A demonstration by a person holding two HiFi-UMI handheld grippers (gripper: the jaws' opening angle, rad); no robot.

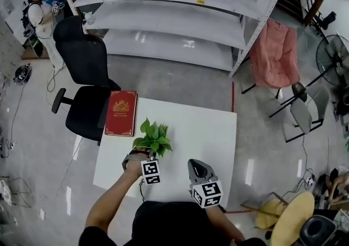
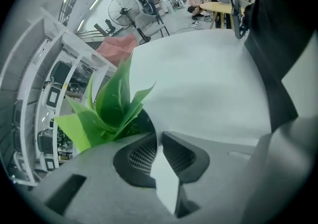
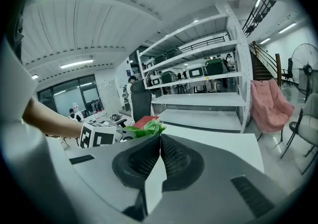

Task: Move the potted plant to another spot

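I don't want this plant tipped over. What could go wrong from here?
The left tongs seem to pinch only the rim of the green leafy potted plant, so it could tilt or slip.
The red hardcover book lies near it on the white table; a move that way could bump it.

the head view looks steeply down on the counter (image 1: 212,130), the two gripper views sit low and close over it, all sharing the plant (image 1: 153,137) and shelving (image 1: 180,18).

Red book (image 1: 121,113) on white table (image 1: 210,133), black chair (image 1: 86,109), pink chair (image 1: 275,54)
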